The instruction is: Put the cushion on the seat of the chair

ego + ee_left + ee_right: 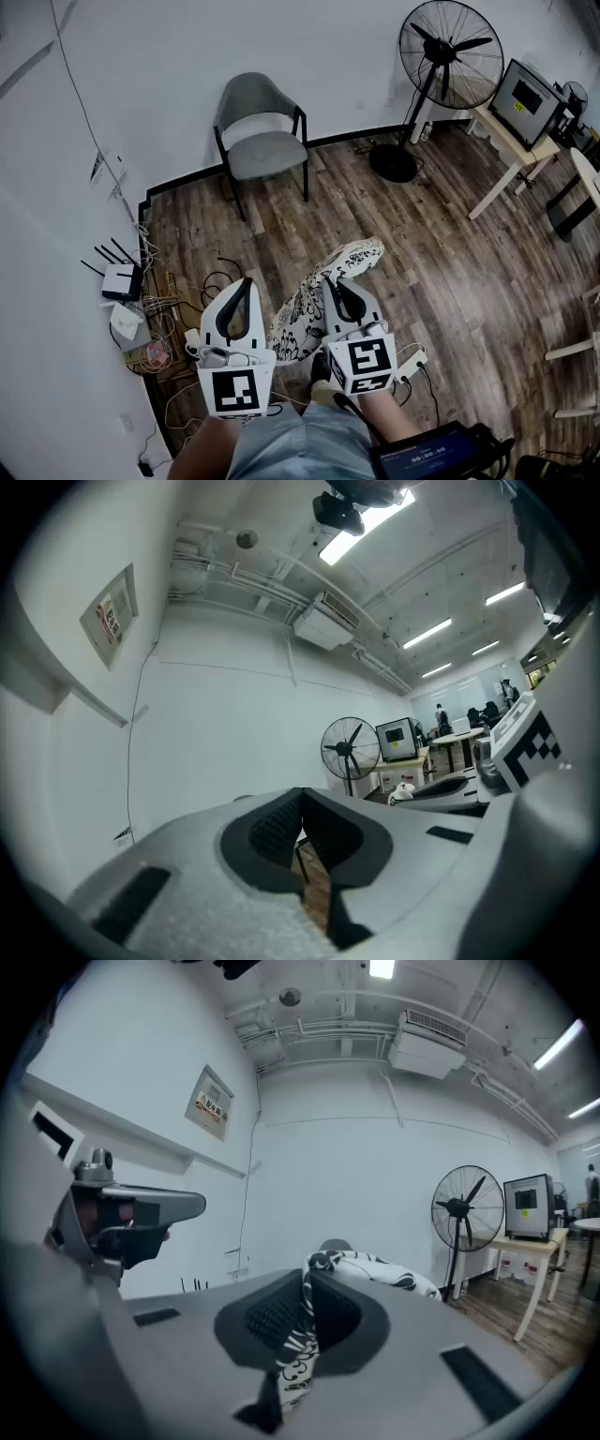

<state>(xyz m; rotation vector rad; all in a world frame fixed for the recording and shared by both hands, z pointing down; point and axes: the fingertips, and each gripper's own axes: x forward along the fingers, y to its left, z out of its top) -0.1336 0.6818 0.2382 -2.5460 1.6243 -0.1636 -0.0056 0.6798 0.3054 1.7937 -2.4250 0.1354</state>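
Note:
A grey chair (261,141) with black legs stands against the far white wall, its seat (267,152) bare. The black-and-white patterned cushion (298,314) hangs over the wood floor well short of the chair, between my two grippers. My right gripper (330,283) is shut on its edge; in the right gripper view the fabric (375,1267) is pinched in the right gripper (307,1277) and drapes forward, hiding most of the chair (335,1244). My left gripper (247,281) is beside the cushion. In the left gripper view the left gripper (302,794) is shut with nothing in it.
A router (122,279) and tangled cables (164,323) lie by the left wall. A standing fan (448,56) and a desk with a monitor (525,98) are at the far right. A tablet (431,459) sits at the lower edge near the person's legs.

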